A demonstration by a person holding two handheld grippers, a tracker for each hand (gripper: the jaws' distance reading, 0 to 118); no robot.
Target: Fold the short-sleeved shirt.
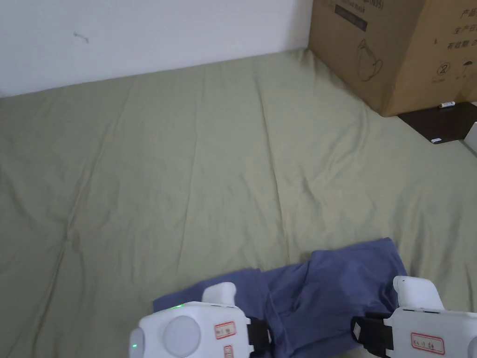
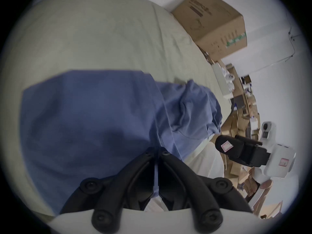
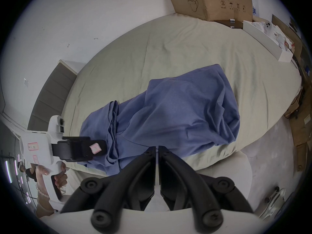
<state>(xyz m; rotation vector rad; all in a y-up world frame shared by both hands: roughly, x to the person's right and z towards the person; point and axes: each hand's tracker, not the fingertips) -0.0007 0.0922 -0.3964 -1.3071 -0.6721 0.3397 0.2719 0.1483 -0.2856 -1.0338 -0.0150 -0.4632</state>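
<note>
The shirt (image 1: 326, 293), blue and bunched into loose folds, lies on the green sheet (image 1: 186, 177) at the near edge of the bed, just ahead of both grippers. In the head view its near part is cut off by the frame and covered by the two white gripper bodies.

The left gripper (image 2: 156, 150) has its jaws drawn together with only a thin slit between them; in the left gripper view a sliver of blue cloth shows in that slit and the shirt's hem runs right up to the tips, so it is pinching the shirt's edge. The cloth here is blurred, and which part of the shirt this is cannot be made out.

The right gripper (image 3: 157, 149) also has its jaws nearly together, with a narrow gap. Its tips sit at the shirt's near edge, close to the mattress side, but whether any cloth is caught between them is hard to tell.

In the right gripper view the left gripper's black jaws lie against a bundle of folds on the shirt's left side, with a hand (image 3: 58, 177) on its handle.

A cardboard box (image 1: 396, 51) stands at the bed's far right corner, well apart from the shirt.
</note>
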